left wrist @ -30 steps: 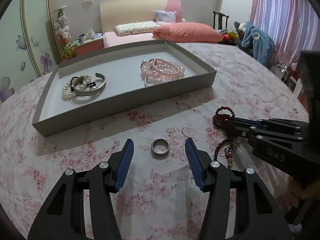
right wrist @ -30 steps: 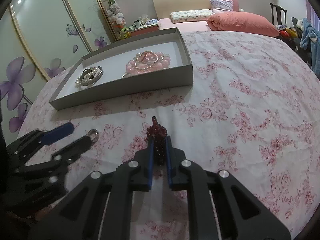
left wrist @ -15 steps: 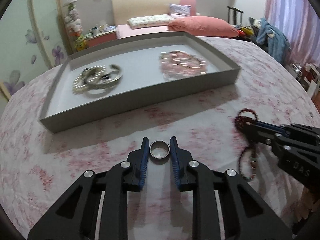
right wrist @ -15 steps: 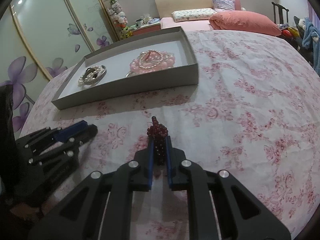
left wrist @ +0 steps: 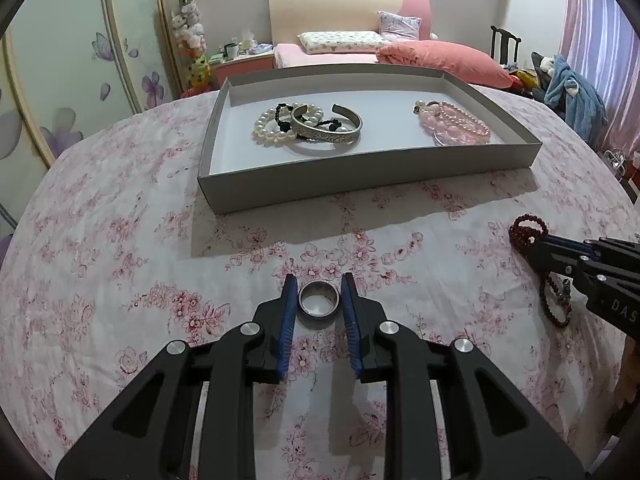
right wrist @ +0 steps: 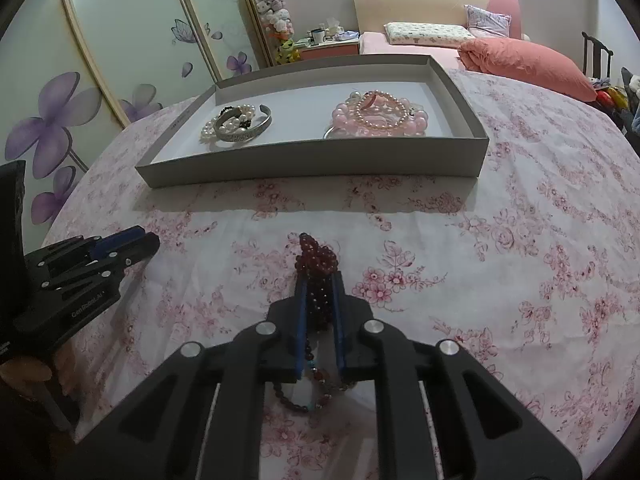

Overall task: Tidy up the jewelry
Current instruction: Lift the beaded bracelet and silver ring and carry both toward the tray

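My left gripper (left wrist: 319,285) is shut on a silver ring (left wrist: 319,299), held just above the flowered tablecloth. My right gripper (right wrist: 319,280) is shut on a dark red bead bracelet (right wrist: 316,258); its loose loops hang below the fingers. It also shows at the right of the left wrist view (left wrist: 527,229). The grey tray (left wrist: 360,172) lies beyond both grippers. It holds a white pearl bracelet (left wrist: 266,128), a silver cuff (left wrist: 328,128) and pink bead bracelets (left wrist: 454,126).
The round table wears a pink flowered cloth (left wrist: 120,260). A bed with pink pillows (left wrist: 436,60) stands behind the table. Sliding wardrobe doors with purple flowers (right wrist: 60,120) are at the left. A chair with clothes (left wrist: 568,84) stands at the right.
My left gripper closed on the ring and lifted it while swinging towards the tray's left half. My right gripper stays shut on the red bracelet and has moved slightly.
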The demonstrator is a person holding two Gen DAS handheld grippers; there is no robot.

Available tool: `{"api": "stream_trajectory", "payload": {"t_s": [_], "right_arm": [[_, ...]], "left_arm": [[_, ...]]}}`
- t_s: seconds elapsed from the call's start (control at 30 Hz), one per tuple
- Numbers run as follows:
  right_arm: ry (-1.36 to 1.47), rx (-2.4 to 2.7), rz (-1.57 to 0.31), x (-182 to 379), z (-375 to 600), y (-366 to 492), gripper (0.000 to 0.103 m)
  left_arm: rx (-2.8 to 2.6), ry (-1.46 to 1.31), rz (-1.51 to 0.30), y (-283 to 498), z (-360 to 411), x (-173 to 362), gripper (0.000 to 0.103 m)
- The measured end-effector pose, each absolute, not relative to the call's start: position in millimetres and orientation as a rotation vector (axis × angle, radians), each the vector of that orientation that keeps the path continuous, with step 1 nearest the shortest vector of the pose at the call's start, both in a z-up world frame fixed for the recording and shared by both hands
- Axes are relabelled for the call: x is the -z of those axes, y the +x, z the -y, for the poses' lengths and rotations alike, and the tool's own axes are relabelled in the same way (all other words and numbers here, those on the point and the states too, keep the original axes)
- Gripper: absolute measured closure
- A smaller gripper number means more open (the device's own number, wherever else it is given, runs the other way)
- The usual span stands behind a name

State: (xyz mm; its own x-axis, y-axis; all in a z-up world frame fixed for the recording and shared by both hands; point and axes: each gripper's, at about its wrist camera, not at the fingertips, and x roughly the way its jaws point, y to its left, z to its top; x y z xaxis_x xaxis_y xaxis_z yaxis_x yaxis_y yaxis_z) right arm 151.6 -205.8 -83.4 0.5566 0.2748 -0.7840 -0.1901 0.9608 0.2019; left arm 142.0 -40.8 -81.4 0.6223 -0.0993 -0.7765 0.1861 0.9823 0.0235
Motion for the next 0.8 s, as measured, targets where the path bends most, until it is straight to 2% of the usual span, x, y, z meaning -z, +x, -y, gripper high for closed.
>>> {"api": "stream_trajectory", "payload": {"t_s": [0.13,0.47,0.5,0.6,0.8], "right_arm": [[0.078,-0.271,-0.936,83.9,202.7,151.3,0.089],[0.055,-0.266,-0.92,84.9,202.1,150.2,0.088],[0.05,-0.265,-0.917,85.1,201.7,149.9,0.088],[0.031,-0.258,-0.91,85.2,199.1,148.5,0.089],[0.037,-0.257,-0.91,85.0,197.7,148.4,0.09]], "left_arm": [[0.172,0.105,-0.885,143.3,43.6,81.7,0.069],[0.16,0.102,-0.886,145.1,44.8,81.8,0.069],[0.157,0.105,-0.885,145.1,45.3,81.9,0.069],[0.143,0.107,-0.883,145.4,45.0,82.0,0.08],[0.137,0.097,-0.884,143.2,41.6,81.3,0.08]]}}
